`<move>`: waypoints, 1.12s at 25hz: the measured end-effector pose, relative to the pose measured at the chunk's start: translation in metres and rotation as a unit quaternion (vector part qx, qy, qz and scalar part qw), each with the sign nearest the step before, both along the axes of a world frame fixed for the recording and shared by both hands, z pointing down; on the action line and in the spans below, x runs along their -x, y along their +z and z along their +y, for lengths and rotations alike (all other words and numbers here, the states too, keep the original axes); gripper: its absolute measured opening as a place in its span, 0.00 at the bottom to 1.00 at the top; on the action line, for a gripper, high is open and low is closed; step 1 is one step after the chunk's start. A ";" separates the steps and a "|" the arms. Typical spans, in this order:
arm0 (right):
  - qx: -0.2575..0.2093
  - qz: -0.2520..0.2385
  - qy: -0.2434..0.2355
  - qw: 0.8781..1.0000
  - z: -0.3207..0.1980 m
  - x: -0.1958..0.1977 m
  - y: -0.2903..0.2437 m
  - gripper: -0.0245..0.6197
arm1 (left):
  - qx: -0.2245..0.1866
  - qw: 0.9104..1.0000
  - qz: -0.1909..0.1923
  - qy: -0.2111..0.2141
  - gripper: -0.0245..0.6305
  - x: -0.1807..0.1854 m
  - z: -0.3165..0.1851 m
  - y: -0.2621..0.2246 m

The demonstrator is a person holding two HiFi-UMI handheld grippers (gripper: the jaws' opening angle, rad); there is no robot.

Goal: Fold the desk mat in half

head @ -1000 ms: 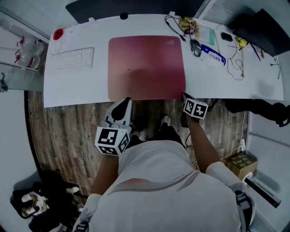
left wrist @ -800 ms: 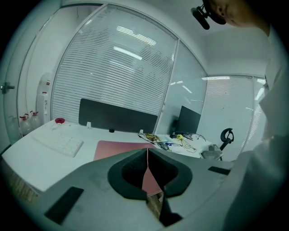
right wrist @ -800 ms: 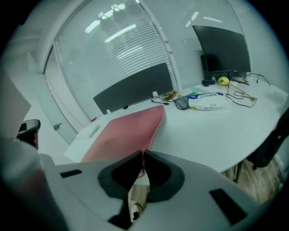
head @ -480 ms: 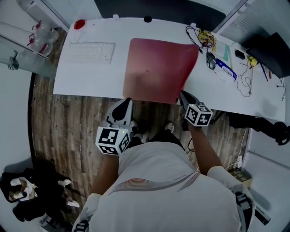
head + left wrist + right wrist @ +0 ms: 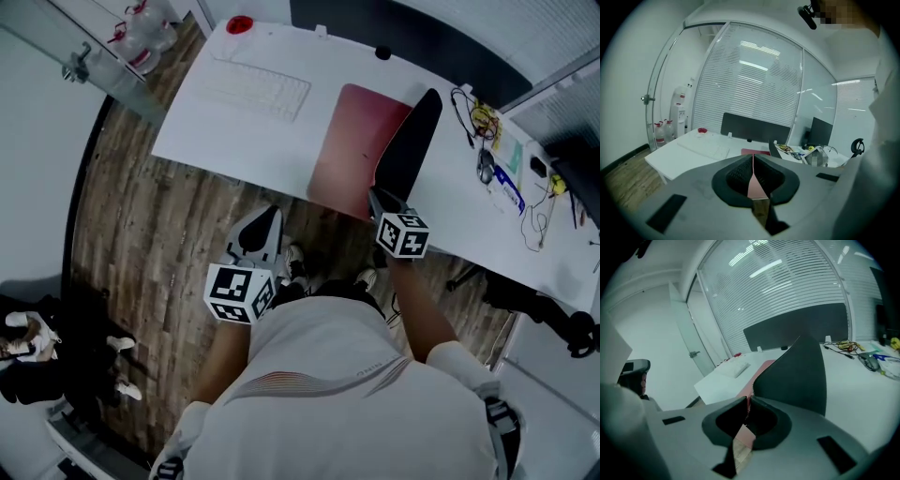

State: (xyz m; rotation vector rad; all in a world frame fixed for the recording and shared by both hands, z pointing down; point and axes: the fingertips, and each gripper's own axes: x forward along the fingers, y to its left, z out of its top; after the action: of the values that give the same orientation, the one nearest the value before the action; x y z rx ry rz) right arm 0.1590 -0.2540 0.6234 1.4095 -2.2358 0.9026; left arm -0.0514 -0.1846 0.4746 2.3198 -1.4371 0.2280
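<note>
Head view: the desk mat [image 5: 352, 141] lies on the white worktop [image 5: 234, 141], right of the keyboard [image 5: 262, 89]. Its pink face lies flat on the left, while its right side is raised, black underside showing. That raised flap runs from the near edge away from the person. The right tongs [image 5: 378, 199] are clenched on the mat's near right corner, forearm stretched forward. In the right gripper view the flap [image 5: 797, 376] rises just above the tongs [image 5: 746, 404]. The left tongs [image 5: 267, 220] hang over the wooden floor [image 5: 141, 234], short of the worktop, pointing towards it, pressed together on nothing [image 5: 753, 164].
</note>
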 end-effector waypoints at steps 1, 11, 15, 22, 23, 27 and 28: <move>0.007 0.003 -0.006 1.000 -0.003 0.011 0.006 0.16 | 0.001 1.000 -0.001 -0.006 0.07 0.009 0.001 0.001; 0.086 0.019 -0.097 0.991 -0.006 0.112 0.058 0.16 | 0.014 0.999 -0.008 -0.042 0.07 0.064 0.012 0.011; 0.096 0.023 -0.112 0.989 -0.007 0.136 0.066 0.16 | 0.013 0.999 -0.007 -0.046 0.07 0.073 0.012 0.011; 0.005 -0.027 -0.106 0.994 -0.013 0.121 -0.003 0.21 | -0.004 1.000 0.004 -0.020 0.07 0.059 -0.003 0.000; -0.023 -0.031 -0.098 0.994 -0.016 0.109 -0.025 0.19 | -0.010 1.000 0.006 -0.013 0.07 0.053 -0.008 -0.004; -0.131 -0.028 -0.048 0.990 -0.019 0.040 -0.115 0.13 | -0.045 0.999 0.009 0.024 0.07 0.016 -0.030 -0.028; -0.155 -0.022 -0.033 0.987 -0.018 0.020 -0.136 0.12 | -0.055 0.998 0.009 0.034 0.07 0.005 -0.036 -0.035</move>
State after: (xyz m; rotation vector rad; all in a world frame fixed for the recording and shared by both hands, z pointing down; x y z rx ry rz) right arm 0.1390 -0.2722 0.4871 1.4431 -2.5243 0.5875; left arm -0.0566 -0.2202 0.4392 2.4562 -1.3957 0.1511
